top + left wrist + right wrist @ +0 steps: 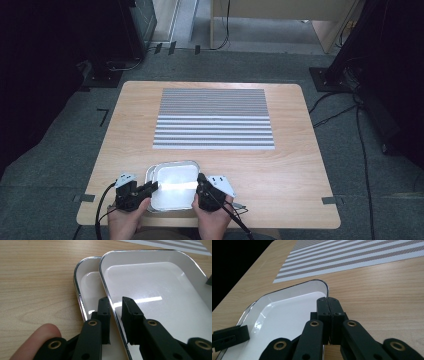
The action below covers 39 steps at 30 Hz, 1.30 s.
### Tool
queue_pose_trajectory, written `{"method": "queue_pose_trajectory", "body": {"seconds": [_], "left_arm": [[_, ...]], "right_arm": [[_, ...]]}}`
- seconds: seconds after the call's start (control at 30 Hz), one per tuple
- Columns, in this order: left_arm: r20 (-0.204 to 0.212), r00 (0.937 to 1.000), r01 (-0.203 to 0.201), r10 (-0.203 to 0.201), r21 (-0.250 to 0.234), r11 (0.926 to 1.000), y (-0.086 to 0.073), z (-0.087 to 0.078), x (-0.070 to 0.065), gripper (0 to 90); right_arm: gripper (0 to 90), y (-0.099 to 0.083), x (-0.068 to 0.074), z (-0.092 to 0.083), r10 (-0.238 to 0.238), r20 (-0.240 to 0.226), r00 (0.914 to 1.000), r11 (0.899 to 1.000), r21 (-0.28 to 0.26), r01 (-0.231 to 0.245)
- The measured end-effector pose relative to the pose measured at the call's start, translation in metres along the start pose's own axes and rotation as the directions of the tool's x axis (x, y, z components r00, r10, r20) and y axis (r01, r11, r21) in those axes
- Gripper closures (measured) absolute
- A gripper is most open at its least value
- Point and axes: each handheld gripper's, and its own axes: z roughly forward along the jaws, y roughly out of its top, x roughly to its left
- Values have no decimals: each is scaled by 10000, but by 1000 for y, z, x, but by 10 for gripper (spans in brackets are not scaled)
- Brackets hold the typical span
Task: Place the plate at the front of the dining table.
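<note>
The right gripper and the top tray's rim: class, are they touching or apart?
Touching. In the right gripper view, the right gripper is shut on the rim of the top tray, the thin metal edge running in between its jaws with no gap.

Bright overhead light glares off the white tray (pixel 172 187); room edges dark, perhaps underexposed.

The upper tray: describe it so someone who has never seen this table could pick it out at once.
Start at the wooden table and move from the striped mat to the near edge, where two white metal-rimmed trays sit stacked between the person's hands. The upper tray is shifted right, leaving the lower tray showing as a strip on the left. The right tool is shut on its rim; the left tool's jaws straddle it.
</note>
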Motion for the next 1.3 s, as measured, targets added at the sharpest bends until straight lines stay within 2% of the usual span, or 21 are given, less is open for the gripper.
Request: {"method": "queue_pose_trajectory", "body": {"seconds": [0.07, 0.17, 0.2, 0.23, 0.33, 0.43, 0.7, 0.77, 0.93, 1.13, 1.3], "left_arm": [[-140, 9998, 141, -143, -120, 9998, -1, 1, 0, 820], [-331, 9991, 248, -257, -298, 9992, -2, 1, -2, 832], [-364, 9983, 435, -450, -430, 9981, -2, 0, -2, 844], [-364, 9983, 435, -450, -430, 9981, -2, 0, -2, 850], [-292, 9960, 820, -845, -763, 9937, -3, -2, -1, 865], [-336, 9947, 936, -971, -935, 9912, -3, -4, 0, 874], [-369, 9942, 972, -1012, -975, 9905, -4, -4, 0, 873], [-397, 9944, 938, -982, -998, 9906, -4, -4, -1, 872], [-409, 9945, 921, -967, -1024, 9905, -4, -5, -1, 870], [-398, 9943, 947, -993, -1049, 9900, -4, -5, 0, 867], [-440, 9942, 926, -983, -1173, 9888, -5, -7, -1, 869]], "right_arm": [[896, -2, 2, -1, -351, 87, 9993, 9993, -121, 352], [892, -2, 3, -2, -493, 81, 9988, 9987, -96, 493], [886, -3, 4, -3, -571, 123, 9983, 9983, -72, 572], [886, -3, 4, -3, -571, 123, 9983, 9983, -72, 572], [848, -4, 6, -6, -614, 45, 9981, 9981, -73, 615], [839, -5, 8, -9, -706, 117, 9974, 9975, -65, 707], [831, -9, 9, -8, -661, 85, 9978, 9976, 215, 659], [830, -9, 9, -7, -461, 121, 9989, 9981, 426, 455], [839, -10, 10, -3, -395, 239, 9989, 9973, 628, 379], [856, -9, 13, -1, -329, 381, 9987, 9969, 722, 301], [874, -6, 15, -2, -176, 374, 9991, 9984, 544, 155]]}}
